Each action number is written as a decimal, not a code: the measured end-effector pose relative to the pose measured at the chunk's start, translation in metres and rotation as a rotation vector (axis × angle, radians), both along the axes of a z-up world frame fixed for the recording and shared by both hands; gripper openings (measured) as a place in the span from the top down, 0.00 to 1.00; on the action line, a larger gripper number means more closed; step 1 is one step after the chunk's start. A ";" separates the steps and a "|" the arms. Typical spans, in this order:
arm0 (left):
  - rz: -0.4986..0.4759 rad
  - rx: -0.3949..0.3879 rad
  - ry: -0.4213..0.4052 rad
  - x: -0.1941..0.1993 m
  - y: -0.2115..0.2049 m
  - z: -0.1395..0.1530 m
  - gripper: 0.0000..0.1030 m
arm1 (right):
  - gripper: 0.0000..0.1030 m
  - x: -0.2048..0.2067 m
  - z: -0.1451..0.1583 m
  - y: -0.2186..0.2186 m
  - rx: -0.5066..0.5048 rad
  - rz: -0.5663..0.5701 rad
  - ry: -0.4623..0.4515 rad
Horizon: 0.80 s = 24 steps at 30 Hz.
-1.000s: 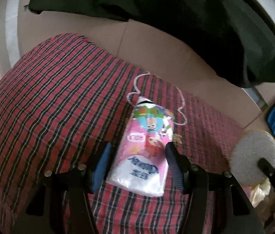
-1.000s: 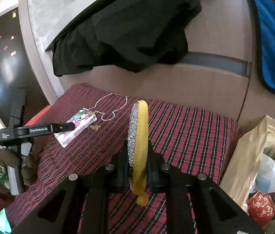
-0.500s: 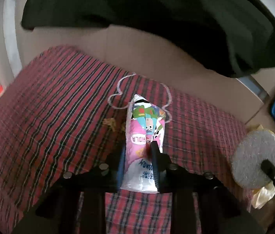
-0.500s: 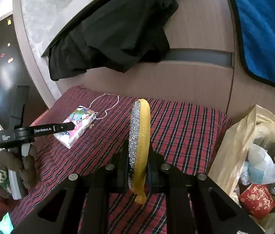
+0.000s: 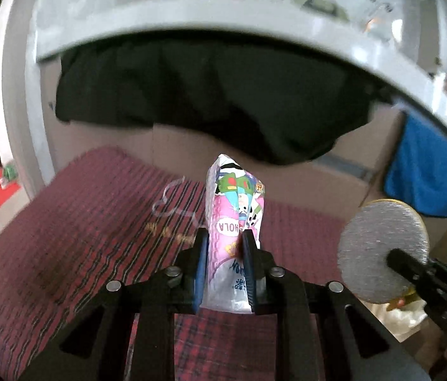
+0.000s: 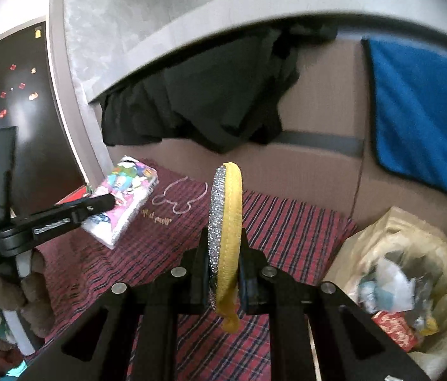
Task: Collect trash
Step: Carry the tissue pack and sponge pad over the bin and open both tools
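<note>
My left gripper (image 5: 225,238) is shut on a pink cartoon-printed tissue pack (image 5: 234,212) and holds it upright above the red plaid cloth (image 5: 64,254). The pack also shows in the right wrist view (image 6: 121,200), lifted off the cloth in the left gripper (image 6: 109,201). My right gripper (image 6: 225,238) is shut on a round scouring pad (image 6: 226,222), silver on one face and yellow on the other, held on edge. The pad also shows in the left wrist view (image 5: 382,250).
A yellowish trash bag (image 6: 429,254) holding several wrappers stands open at the right of the cloth. A black garment (image 6: 207,101) hangs from the ledge behind. A blue towel (image 6: 423,111) hangs at right. A dark door (image 6: 10,111) is at left.
My left gripper closed on the tissue pack and lifted it off the cloth, tilting it upright. My right gripper kept hold of the pad and shifted slightly toward the bag.
</note>
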State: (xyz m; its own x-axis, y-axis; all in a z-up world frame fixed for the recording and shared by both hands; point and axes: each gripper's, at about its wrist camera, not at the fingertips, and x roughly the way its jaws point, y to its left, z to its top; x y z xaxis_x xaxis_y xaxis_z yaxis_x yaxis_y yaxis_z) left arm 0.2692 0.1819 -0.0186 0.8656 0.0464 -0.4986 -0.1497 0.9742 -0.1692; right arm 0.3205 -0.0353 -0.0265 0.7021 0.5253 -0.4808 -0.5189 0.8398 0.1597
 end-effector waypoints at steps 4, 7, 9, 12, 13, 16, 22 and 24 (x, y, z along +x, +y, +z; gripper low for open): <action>-0.048 0.001 -0.062 -0.027 -0.031 0.028 0.79 | 0.87 -0.018 0.024 -0.024 0.008 -0.023 -0.057; -0.083 0.000 -0.116 -0.045 -0.057 0.047 0.79 | 0.87 -0.035 0.045 -0.044 0.010 -0.047 -0.112; -0.105 0.004 -0.159 -0.055 -0.076 0.060 0.79 | 0.87 -0.048 0.058 -0.061 0.009 -0.071 -0.149; -0.129 0.036 -0.221 -0.065 -0.105 0.075 0.79 | 0.87 -0.065 0.074 -0.087 0.004 -0.111 -0.205; -0.140 0.043 -0.234 -0.067 -0.114 0.080 0.79 | 0.87 -0.068 0.077 -0.094 0.001 -0.122 -0.219; -0.174 0.056 -0.256 -0.069 -0.142 0.090 0.79 | 0.87 -0.077 0.086 -0.118 -0.007 -0.168 -0.253; -0.212 0.090 -0.298 -0.068 -0.187 0.098 0.79 | 0.87 -0.081 0.088 -0.161 -0.011 -0.248 -0.273; -0.227 0.088 -0.295 -0.063 -0.198 0.098 0.79 | 0.87 -0.082 0.087 -0.175 -0.005 -0.270 -0.271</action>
